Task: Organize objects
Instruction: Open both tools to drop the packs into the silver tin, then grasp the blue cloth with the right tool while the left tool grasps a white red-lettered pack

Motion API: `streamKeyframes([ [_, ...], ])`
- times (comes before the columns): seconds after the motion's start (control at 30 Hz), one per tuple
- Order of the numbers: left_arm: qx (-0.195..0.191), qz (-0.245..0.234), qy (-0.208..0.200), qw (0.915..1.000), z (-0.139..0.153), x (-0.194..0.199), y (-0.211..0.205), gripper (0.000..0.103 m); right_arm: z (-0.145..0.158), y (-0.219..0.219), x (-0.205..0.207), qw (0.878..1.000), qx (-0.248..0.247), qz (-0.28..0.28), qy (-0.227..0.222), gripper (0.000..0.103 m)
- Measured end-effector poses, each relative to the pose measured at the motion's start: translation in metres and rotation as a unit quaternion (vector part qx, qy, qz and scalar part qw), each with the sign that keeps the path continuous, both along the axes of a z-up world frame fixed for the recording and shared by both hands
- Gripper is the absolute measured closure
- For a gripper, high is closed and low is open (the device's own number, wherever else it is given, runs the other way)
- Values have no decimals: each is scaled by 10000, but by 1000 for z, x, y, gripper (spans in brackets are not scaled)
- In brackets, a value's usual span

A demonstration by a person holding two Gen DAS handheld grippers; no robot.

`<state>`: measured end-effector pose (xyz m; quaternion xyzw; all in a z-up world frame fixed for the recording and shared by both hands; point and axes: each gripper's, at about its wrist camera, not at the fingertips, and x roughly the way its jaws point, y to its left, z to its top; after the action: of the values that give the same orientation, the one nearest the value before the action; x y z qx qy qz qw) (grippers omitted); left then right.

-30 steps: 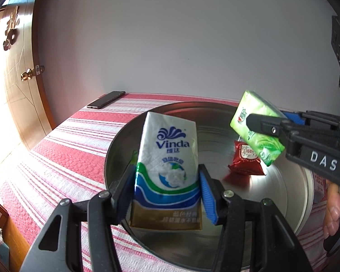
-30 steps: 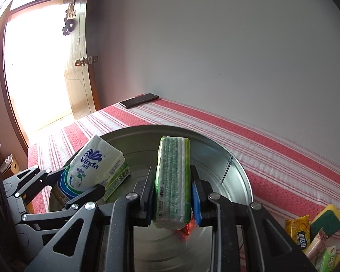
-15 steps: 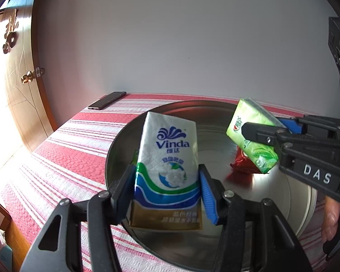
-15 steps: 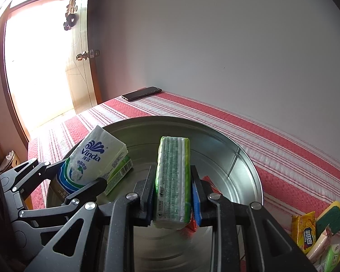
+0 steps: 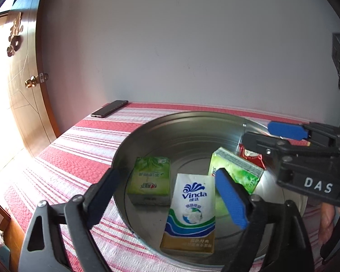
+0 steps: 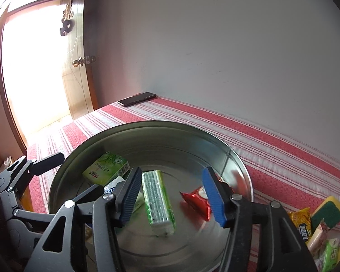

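The white and blue Vinda tissue pack (image 5: 190, 213) lies flat on the floor of the round metal basin (image 5: 183, 122), at its near side, its gold lower end close to the rim. Just to its left lies a green tissue pack (image 5: 150, 180), also flat. To its right a second green tissue pack (image 6: 157, 198) rests in the basin, tilted on one long edge so that its layered white side shows; its outline is slightly blurred in the right wrist view. Beyond that lies a small red snack packet (image 6: 197, 200), near the far right wall.

The left tool (image 5: 167, 197) hangs over the Vinda pack with its jaws spread wide; they have just been opening, and the pads touch nothing, with the pack lying free below them. The right tool (image 6: 173, 197) also stands with its jaws apart, having just been opening; the tilted green pack lies under the gap, clear of both pads.

The basin stands on a worktop covered with a red and white striped cloth (image 5: 79, 145). A dark phone (image 5: 110, 111) lies at the far corner of the cloth, near a wooden door (image 5: 27, 86). To the right of the basin, a yellow snack packet (image 6: 302, 224), a green and yellow sponge (image 6: 327, 214) and more small packs sit close together.
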<state>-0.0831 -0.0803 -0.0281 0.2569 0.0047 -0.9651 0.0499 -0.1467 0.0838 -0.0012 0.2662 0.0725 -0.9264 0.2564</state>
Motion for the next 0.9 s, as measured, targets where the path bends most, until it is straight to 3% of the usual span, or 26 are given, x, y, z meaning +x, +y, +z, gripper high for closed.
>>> streamKeyframes([
  [0.3,137,-147,109,9997,7,11,12,8,5,41,30,9996,-170,-210,108,44],
  [0.53,118,-469,165,9987,8,21,39,5,-4,116,80,9953,82,-916,291,44],
  [0.7,106,-834,115,9964,7,31,65,4,-22,176,93,9881,65,-1536,-72,44],
  [0.9,16,-1286,161,9916,7,47,100,4,-44,201,93,9837,-19,-1761,-373,44],
])
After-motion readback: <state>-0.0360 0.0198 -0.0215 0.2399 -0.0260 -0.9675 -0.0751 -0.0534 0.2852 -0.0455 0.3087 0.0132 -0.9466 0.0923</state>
